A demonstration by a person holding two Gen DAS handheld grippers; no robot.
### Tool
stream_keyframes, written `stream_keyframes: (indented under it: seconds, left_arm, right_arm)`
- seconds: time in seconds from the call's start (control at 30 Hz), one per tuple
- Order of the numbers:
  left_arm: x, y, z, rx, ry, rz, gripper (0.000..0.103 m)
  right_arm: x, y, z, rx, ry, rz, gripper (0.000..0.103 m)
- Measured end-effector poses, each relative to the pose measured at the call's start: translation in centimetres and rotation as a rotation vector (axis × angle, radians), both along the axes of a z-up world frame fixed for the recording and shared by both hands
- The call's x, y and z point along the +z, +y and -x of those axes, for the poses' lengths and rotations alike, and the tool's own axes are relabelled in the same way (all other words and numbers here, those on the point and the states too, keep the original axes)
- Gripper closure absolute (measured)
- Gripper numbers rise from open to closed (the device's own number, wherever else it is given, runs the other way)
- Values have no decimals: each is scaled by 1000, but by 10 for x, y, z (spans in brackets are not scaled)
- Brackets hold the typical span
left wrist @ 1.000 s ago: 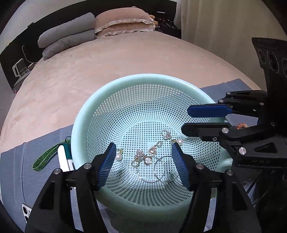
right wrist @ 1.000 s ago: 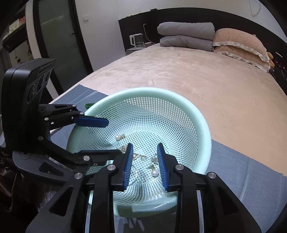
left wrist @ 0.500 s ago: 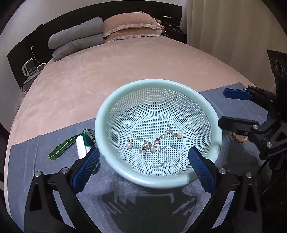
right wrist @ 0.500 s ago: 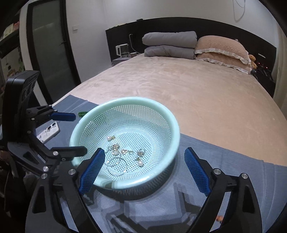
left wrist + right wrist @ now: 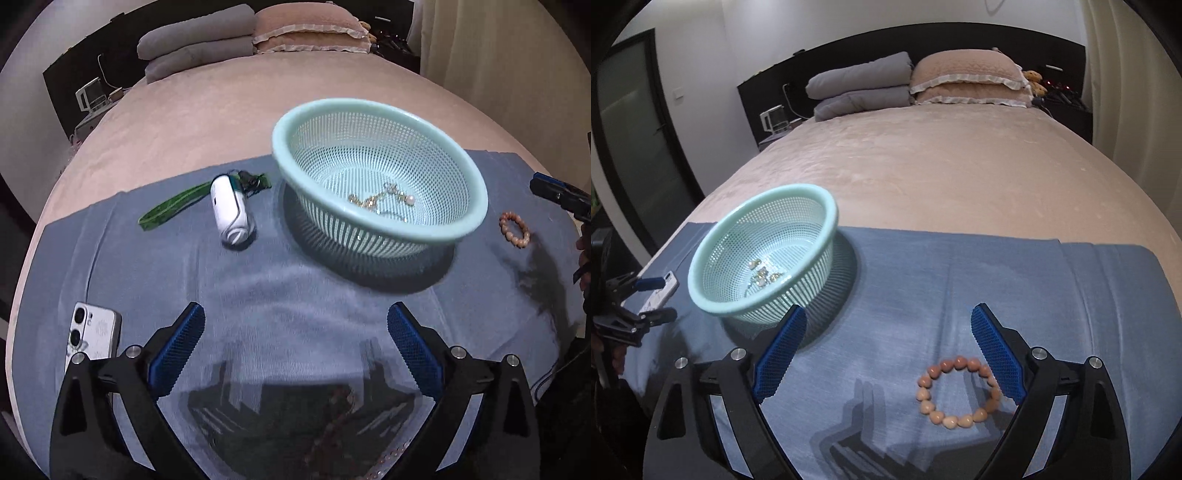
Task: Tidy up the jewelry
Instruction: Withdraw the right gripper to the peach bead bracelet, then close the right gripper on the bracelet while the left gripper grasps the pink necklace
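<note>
Blue cloth point(image 5: 295, 295) is carrying, left to right, one phone point(image 5: 94, 334), one white device point(image 5: 232, 206), one mint basket point(image 5: 380, 107) holding small jewelry point(image 5: 380, 201), one pink bead bracelet point(image 5: 958, 393). I'm holding my left gripper point(image 5: 295, 345) and right gripper point(image 5: 886, 349) with fingers spread, empty.

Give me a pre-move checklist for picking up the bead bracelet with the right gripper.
1. Right gripper open, nothing between the pads: ok.
2. Bead bracelet flat on the blue cloth, fully in view: ok.
3. Bracelet centred between the fingers: not ok, it lies by the right-hand pad.
4. Basket upright, jewelry inside: ok.
5. Left gripper open, away from the bracelet: ok.
6. Bracelet free of snags underneath: cannot tell.
</note>
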State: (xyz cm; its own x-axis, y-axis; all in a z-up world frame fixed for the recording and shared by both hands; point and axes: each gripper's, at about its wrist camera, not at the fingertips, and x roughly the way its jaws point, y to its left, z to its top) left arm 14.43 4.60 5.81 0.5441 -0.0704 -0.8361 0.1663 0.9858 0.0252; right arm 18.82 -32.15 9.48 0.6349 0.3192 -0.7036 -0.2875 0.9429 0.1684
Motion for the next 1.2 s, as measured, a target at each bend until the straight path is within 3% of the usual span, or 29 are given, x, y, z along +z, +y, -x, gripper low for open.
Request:
stream_keyframes:
  seconds: [0.33,0.53,0.6,0.67,0.77,0.83,0.93,1.0,1.13,1.17,1.2]
  left_arm:
    - [-35,-6,50,-49,55,-54,6]
    - [-45,2,65,-37,69,-26,8]
    - [-50,3,67,-31,79,-12,15]
    - [-52,3,70,-21,64,-20,16]
    - [-52,-2,75,-24,55,-29,22]
    - [-52,-6,77,-26,49,-55,24]
    - [-51,-10,81,-21,39,-57,32]
    - [-50,-14,85,-32,34,-55,40]
    - [-49,-23,92,-75,20,-59,76]
    - [-49,-24,94,-80,22,-52,91]
    - [-49,-24,94,-79,20,-43,92]
  right_arm:
    - [-37,-22,11,-93,60,31,17]
    - [-52,-38,11,-175,104,15,17]
    - [-61,-41,9,-200,126,27,24]
    - [-72,-42,8,-212,161,36,45]
    - [-78,-38,10,-224,139,121,57]
    - [-79,-36,10,-215,133,138,79]
    - [-78,-33,11,-204,127,146,91]
    - [-78,-34,13,-200,124,128,91]
    - [-76,-38,18,-185,132,74,92]
    - [-76,-40,19,-182,138,50,92]
    - [-75,-41,20,-179,140,31,92]
